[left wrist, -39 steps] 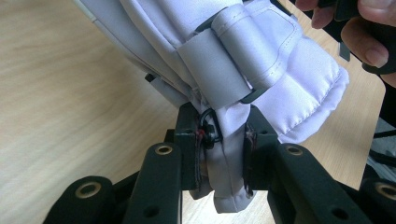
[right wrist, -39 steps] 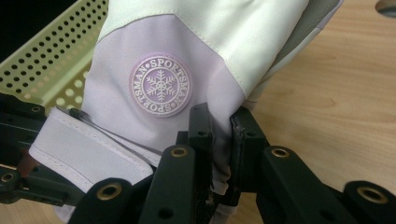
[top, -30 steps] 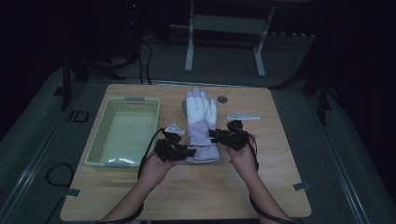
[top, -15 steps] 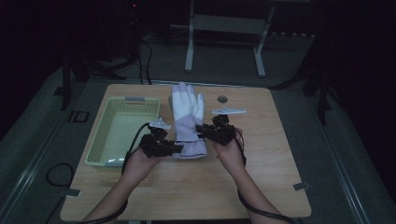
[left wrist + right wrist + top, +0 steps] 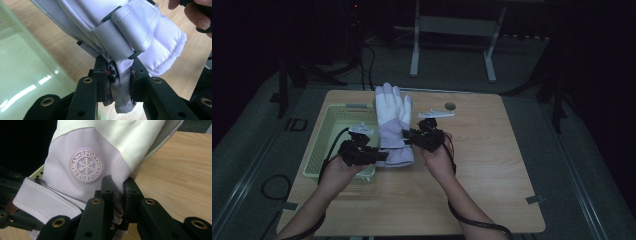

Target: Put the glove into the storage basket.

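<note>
Gripping the glove (image 5: 392, 125) from both sides, the two hands have it up off the wooden table (image 5: 482, 165), fingers pointing away from the person and its cuff end nearest them. The left gripper (image 5: 379, 156) has its jaws pinched tight on a fold of pale lilac fabric at the cuff edge, and in the left gripper view that bunched cloth (image 5: 120, 82) sits squeezed between the two black pads, the grey strap just above. The right gripper (image 5: 408, 135) is clamped on the opposite edge of the cuff; in the right gripper view the fabric is nipped between its jaws just below the round snowflake badge (image 5: 86, 166). The glove hangs over the table's left half, right beside the pale green basket (image 5: 319, 145), its near corner close to the basket's rim. A small round thing (image 5: 450, 106) lies on the table farther back.
</note>
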Motion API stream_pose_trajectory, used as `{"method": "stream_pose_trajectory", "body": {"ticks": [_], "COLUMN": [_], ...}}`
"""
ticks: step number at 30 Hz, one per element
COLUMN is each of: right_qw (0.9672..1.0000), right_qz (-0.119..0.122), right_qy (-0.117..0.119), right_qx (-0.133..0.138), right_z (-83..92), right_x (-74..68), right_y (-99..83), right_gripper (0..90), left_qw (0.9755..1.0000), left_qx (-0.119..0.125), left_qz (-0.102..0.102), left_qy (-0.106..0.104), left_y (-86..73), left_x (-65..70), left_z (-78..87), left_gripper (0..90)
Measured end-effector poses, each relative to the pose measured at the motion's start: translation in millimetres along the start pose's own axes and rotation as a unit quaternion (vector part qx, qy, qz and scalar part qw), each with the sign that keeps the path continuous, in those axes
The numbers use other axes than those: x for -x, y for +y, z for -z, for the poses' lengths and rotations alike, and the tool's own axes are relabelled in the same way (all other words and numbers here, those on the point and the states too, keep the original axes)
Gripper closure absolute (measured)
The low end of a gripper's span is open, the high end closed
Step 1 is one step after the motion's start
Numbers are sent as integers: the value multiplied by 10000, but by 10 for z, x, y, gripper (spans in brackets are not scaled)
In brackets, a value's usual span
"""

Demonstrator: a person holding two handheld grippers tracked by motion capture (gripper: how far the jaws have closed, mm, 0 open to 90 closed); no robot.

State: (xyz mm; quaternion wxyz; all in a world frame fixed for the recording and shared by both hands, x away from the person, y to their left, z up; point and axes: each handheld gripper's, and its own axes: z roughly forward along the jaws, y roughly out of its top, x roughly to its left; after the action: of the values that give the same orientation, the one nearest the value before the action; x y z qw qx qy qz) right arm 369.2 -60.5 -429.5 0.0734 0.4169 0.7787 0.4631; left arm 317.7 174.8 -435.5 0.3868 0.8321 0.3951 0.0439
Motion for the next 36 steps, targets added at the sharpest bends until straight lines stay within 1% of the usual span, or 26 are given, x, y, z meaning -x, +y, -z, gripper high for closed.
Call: {"method": "stream_pose_trajectory", "body": {"ticks": [4,7,12,16,19,21,23,27,31,32,33,36], "right_qw": [10000,9999,9999,9998,9998,9998,9998,9996,9996,9996,9996,9996], "right_qz": [42,83,74,144,152,168,158,136,68,40,2,-69], "right_qy": [40,62,88,101,108,124,139,217,255,258,272,242], "right_qx": [36,45,28,1,-32,-47,-71,-99,-101,-93,-96,-150], "right_z": [-78,-148,-295,-418,-520,-591,-662,-795,-934,-964,-996,-1087], "right_x": [-110,-191,-306,-409,-489,-542,-595,-678,-755,-768,-775,-783], "right_y": [59,90,127,180,226,251,266,279,268,263,257,218], "right_gripper": [806,806,806,806,806,806,807,806,806,807,807,807], "left_qw": [10000,10000,9999,9999,9998,9996,9995,9993,9990,9989,9987,9980], "left_qx": [62,56,5,-10,-59,-109,-131,-200,-342,-379,-421,-551], "left_qz": [24,37,66,71,119,194,215,217,115,81,91,173], "left_qy": [42,56,104,128,174,192,207,239,262,282,285,247], "left_y": [-54,-95,-164,-213,-246,-272,-307,-372,-407,-413,-420,-450], "left_x": [-85,-163,-299,-411,-508,-576,-623,-733,-848,-878,-909,-986], "left_z": [112,182,275,364,433,483,523,600,665,673,672,626], "left_gripper": [729,728,728,728,728,728,728,728,728,728,728,728]}}
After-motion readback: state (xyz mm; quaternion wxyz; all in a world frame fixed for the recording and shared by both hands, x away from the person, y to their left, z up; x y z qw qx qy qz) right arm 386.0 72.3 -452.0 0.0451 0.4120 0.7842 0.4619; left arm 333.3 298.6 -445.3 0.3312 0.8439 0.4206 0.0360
